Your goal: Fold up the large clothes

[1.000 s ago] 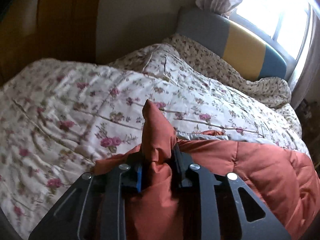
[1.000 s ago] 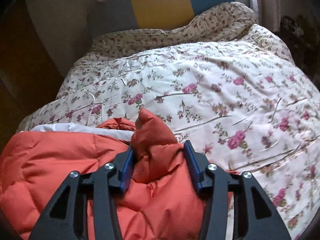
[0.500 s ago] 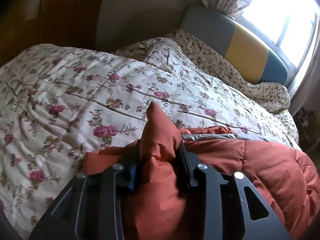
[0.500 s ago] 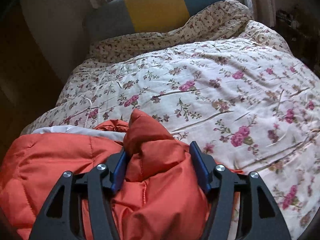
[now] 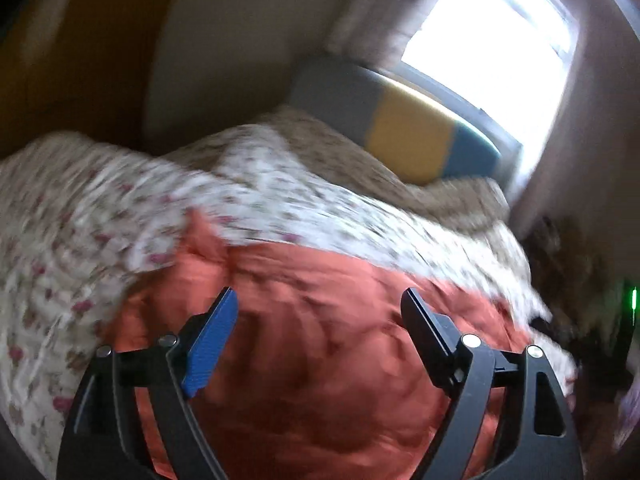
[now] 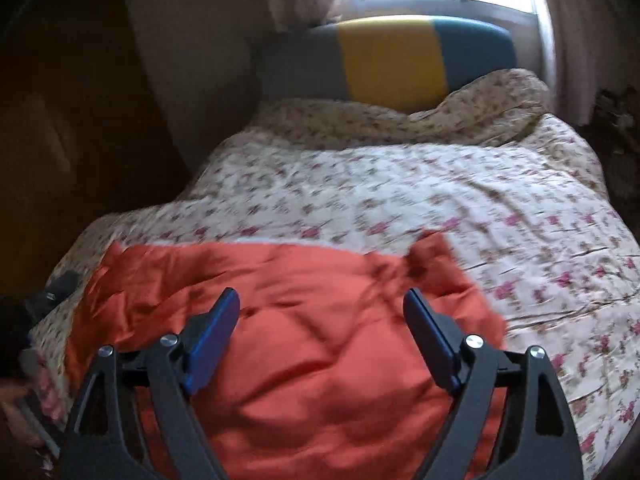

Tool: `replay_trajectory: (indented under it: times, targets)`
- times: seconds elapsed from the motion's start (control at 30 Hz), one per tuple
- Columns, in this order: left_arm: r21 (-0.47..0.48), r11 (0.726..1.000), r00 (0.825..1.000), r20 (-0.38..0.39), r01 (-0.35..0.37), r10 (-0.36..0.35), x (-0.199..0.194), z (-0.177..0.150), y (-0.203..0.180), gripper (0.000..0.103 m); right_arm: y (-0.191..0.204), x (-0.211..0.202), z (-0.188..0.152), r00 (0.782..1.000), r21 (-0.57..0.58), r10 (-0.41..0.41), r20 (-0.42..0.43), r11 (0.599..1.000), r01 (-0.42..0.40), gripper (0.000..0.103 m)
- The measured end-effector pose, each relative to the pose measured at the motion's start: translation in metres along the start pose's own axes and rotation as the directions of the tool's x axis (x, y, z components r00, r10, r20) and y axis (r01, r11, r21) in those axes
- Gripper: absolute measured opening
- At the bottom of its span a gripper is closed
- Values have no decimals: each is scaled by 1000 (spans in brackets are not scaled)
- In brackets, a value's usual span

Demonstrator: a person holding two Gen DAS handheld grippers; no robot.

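Floral bedspread (image 6: 440,200) carries the orange jacket (image 6: 304,320), left gripper (image 5: 320,312) and right gripper (image 6: 322,312) both spread wide, holding nothing.

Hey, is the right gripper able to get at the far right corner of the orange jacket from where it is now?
Probably yes. The right gripper is open above the orange jacket, and that corner lies uncovered on the floral quilt just ahead, with nothing between them.

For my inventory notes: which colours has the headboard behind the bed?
Grey, yellow and blue vertical bands on the headboard; the right wrist view shows it best.
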State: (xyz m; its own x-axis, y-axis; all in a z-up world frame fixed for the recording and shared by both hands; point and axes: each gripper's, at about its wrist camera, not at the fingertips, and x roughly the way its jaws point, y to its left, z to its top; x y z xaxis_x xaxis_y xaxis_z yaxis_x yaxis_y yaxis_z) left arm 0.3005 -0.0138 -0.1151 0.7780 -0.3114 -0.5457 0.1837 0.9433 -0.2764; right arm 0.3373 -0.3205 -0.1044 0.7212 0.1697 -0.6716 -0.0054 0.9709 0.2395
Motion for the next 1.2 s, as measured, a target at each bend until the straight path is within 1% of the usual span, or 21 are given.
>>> replay_trajectory:
  times: [0.1,0.2,0.23,0.27,0.3,0.33,0.37,0.43,0.47,0.53,0.6,0.67,0.77,0.83,0.87,0.93,0.97,1.03,1.1,1.17,1.2]
  targets:
    - [145,989,998,-42,-37,44,18,-8,-36,83,18,12,-6,999,-32,-3,-43,999,1,83]
    - [160,986,992,-111,-45,63,43,-15,-46,81,23,29,-13,995,-23,-6,-95,1000,4,78]
    - [166,985,989,-129,-56,78,52,-18,-47,73,23,34,-15,994,-13,-5,-107,1000,4,72]
    - [181,980,984,-143,-76,103,61,-22,-50,63,21,37,-16,994,-12,-4,-111,1000,3,60]
    - [188,979,983,-144,-85,113,64,-24,-50,59,20,40,-16,994,-19,-13,-111,1000,11,53]
    - [188,978,983,-145,-87,115,66,-25,-51,51,20,40,-15,994,-34,-23,-106,999,19,40]
    - [186,980,983,-150,-77,105,68,-23,-52,42,20,40,-13,995,-34,-15,-100,999,12,32]
    - [189,980,983,-156,-63,93,66,-18,-53,31,17,41,-5,997,-19,-1,-83,1000,-1,26]
    - [186,981,984,-156,-59,89,67,-14,-54,31,16,45,-3,997,-11,-3,-81,1000,2,25]
    - [174,982,983,-155,-68,96,76,-6,-54,31,13,54,-1,996,3,-6,-84,1000,6,25]
    - [201,976,977,-175,-86,123,91,-7,-57,31,13,67,-5,995,-17,-24,-97,1000,22,26]
    - [247,965,974,-180,-90,136,107,-18,-58,32,15,76,-12,994,-48,-38,-99,998,33,28]
    - [281,955,977,-152,-99,146,114,-33,-58,32,19,87,-24,995,-112,-66,-77,992,57,29]
    - [292,950,978,-141,-110,156,114,-37,-59,32,21,85,-24,994,-137,-69,-81,989,58,31]
    - [290,951,977,-149,-107,155,112,-36,-59,32,20,81,-21,994,-132,-63,-92,990,50,36]
    - [274,957,972,-183,-95,149,106,-29,-58,42,14,64,-11,997,-70,-6,-79,998,1,46]
    - [241,967,970,-205,-82,134,99,-20,-56,54,13,51,-4,999,-46,16,-40,999,-18,47]
    - [170,983,979,-179,-69,99,84,-5,-53,73,19,35,12,1000,-47,13,14,999,-12,47]
    - [132,987,987,-120,-90,106,74,11,-53,74,24,34,26,999,-40,18,28,999,-17,47]
    - [119,985,987,-91,-124,135,77,27,-52,74,29,49,35,1000,-32,-17,19,999,18,47]
    - [114,979,981,-76,-166,176,84,35,-51,74,30,61,38,1000,-22,-26,4,999,26,47]
